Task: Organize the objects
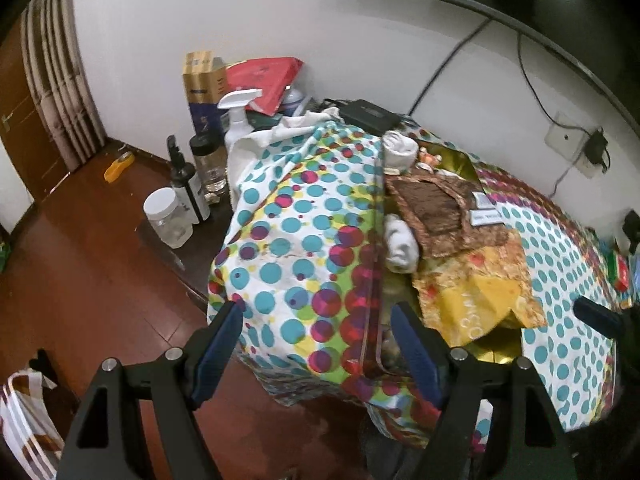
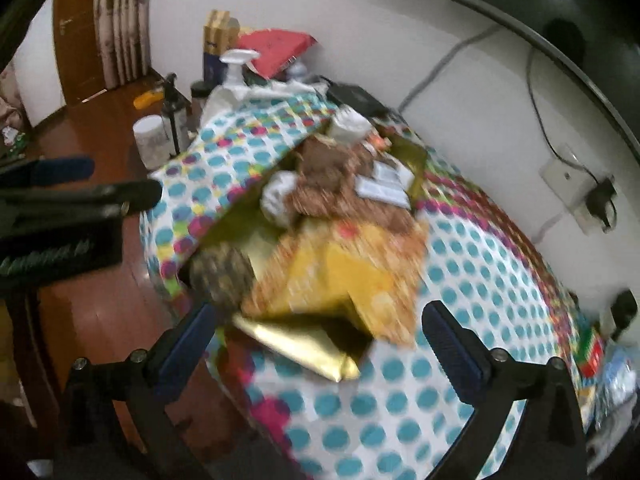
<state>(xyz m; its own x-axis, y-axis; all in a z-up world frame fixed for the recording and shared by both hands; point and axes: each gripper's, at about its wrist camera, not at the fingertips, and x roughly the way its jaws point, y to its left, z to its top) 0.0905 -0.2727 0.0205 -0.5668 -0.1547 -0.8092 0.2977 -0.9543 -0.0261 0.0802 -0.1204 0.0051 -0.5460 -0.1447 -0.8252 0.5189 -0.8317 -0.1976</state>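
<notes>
A box wrapped in polka-dot paper [image 1: 560, 264] lies open, its gold-lined lid [image 1: 304, 220] tilted up on the left. Inside are white rolled cloths [image 1: 402, 246], a brown patterned packet [image 1: 434, 208] and a yellow-orange bag [image 1: 480, 296]. My left gripper [image 1: 318, 312] is open and hovers over the lid's near edge, one finger outside the lid and one over the box's inside. My right gripper [image 2: 320, 316] is wide open above the yellow-orange bag [image 2: 352, 276] and a gold flap [image 2: 304, 344], touching neither. The left gripper [image 2: 120, 182] shows at the left edge of the right wrist view.
Left of the box stand a white spray bottle [image 1: 240, 116], a black pump bottle [image 1: 182, 176], two clear jars [image 1: 166, 216], a blue-gold carton [image 1: 200, 88] and a red box [image 1: 264, 80]. A plugged wall socket [image 1: 576, 144] is behind. A striped bag [image 1: 24, 420] sits on the wooden floor.
</notes>
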